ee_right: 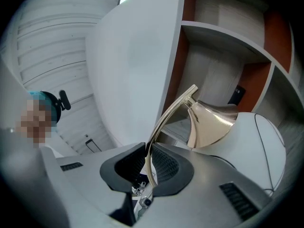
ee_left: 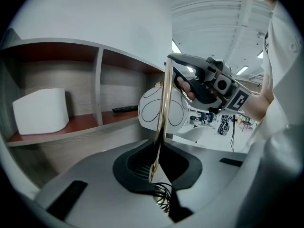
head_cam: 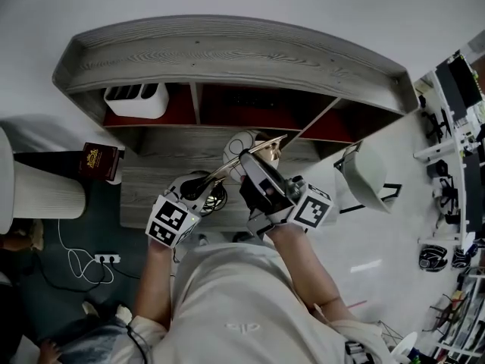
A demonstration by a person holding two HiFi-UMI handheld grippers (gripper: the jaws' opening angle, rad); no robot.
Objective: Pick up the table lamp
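Note:
The table lamp (head_cam: 261, 149) has a thin brass stem, a curved brass arm and a brass cone shade, and is off the shelf top in front of the shelf unit. My left gripper (head_cam: 201, 189) is shut on the straight stem (ee_left: 164, 103), which stands upright between its pads (ee_left: 142, 163). A coil of black cord hangs just below them. My right gripper (head_cam: 254, 171) is shut on the curved arm (ee_right: 164, 120), higher up. The cone shade (ee_right: 211, 122) points down at the right, in front of a white rounded body (ee_right: 259, 141).
The grey wooden shelf unit (head_cam: 227, 59) has reddish compartments, with a white box (head_cam: 136, 99) in the left one and a black remote (ee_left: 126, 109) in the middle. A dark book (head_cam: 99, 161), a white lampshade (head_cam: 45, 192) and a floor power strip (head_cam: 106, 258) are at the left. A white chair (head_cam: 364, 177) stands at the right.

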